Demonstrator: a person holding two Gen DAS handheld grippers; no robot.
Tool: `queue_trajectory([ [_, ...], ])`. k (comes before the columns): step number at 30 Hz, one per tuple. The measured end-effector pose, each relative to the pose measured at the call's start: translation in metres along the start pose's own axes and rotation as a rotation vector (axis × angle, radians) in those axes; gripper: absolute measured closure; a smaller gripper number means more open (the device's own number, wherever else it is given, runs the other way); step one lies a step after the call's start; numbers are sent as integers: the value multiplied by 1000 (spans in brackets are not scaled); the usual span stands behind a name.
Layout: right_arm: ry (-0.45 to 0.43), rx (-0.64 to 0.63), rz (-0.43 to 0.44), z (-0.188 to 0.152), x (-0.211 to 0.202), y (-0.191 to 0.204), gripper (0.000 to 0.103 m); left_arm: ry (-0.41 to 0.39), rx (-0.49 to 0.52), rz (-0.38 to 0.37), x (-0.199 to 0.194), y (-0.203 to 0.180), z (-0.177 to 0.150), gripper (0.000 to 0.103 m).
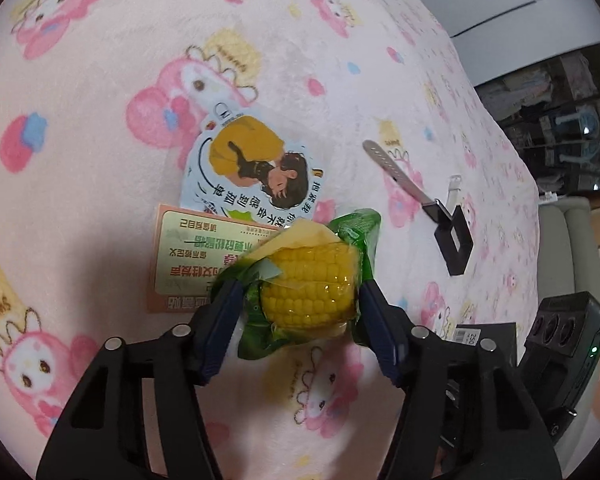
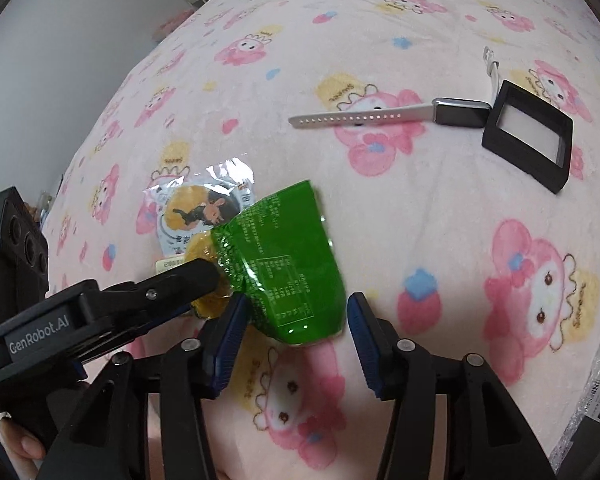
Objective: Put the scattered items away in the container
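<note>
Left gripper (image 1: 298, 292): blue-padded fingers clamped on either side of a vacuum-packed yellow corn cob in green plastic wrap (image 1: 310, 290), held above the blanket.
Right gripper (image 2: 294, 320): fingers apart, just beside the green printed end of the pack; whether the left pad touches the wrap cannot be told.
Step in hand: judged a carry of the corn pack, or possibly a handover between grippers.
Next move calls for: a firm grip on slippery film and a route to the container.
Scattered items: round illustrated sticker in clear sleeve (image 1: 252, 168), orange-bordered printed card (image 1: 192, 256), grey-strapped smartwatch (image 2: 384, 114), all lying on the pink cartoon-print fleece blanket (image 1: 100, 80).
Container: small black square frame box (image 2: 528, 132) beside the watch, a pale panel showing inside; whether it is the intended container cannot be told.
</note>
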State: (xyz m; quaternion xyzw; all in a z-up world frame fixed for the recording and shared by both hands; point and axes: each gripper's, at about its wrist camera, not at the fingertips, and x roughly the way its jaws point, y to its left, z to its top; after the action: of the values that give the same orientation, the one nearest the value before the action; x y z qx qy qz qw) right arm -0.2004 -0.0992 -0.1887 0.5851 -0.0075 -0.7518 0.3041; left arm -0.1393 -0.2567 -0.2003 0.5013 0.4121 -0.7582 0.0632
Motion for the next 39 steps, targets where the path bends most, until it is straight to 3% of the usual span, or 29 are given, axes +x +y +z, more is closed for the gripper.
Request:
queue_trajectory([
  [3, 26, -18, 37, -4, -2, 5, 56, 18, 48, -28, -1, -9, -4, 46],
  [5, 18, -62, -43, -10, -7, 14, 56, 22, 77, -25, 0, -16, -6, 46],
  [11, 25, -36, -76, -28, -29, 11, 56, 73, 178, -73, 2, -36, -18, 46],
  [15, 8, -3, -119, -44, -50, 0, 56, 156, 255, -135, 10, -53, -29, 46],
  [17, 12, 18, -131, -51, -57, -5, 56, 219, 280, -205, 14, -61, -35, 54],
  [19, 9, 34, -44, -57, -66, -8, 56, 304, 291, -289, 21, -70, -45, 54],
  [21, 9, 32, -49, -61, -70, -6, 56, 281, 307, -239, 19, -73, -48, 55],
  [23, -1, 19, -89, -63, -72, -4, 56, 227, 297, -189, 12, -70, -44, 55],
  [26, -16, 0, -148, -66, -75, 0, 56, 179, 224, -179, 2, -56, -37, 55],
  [29, -32, 61, -173, -66, -79, -16, 56, 158, 141, -162, -2, -41, -32, 54],
  [33, -70, 156, -180, -61, -85, -40, 56, 232, 69, -138, 16, -32, -32, 40],
  [35, -81, 176, -160, -56, -84, -47, 56, 248, 43, -138, 22, -30, -31, 39],
  [39, -55, 173, -172, -45, -65, -53, 56, 279, -8, -151, 34, -25, -29, 26],
])
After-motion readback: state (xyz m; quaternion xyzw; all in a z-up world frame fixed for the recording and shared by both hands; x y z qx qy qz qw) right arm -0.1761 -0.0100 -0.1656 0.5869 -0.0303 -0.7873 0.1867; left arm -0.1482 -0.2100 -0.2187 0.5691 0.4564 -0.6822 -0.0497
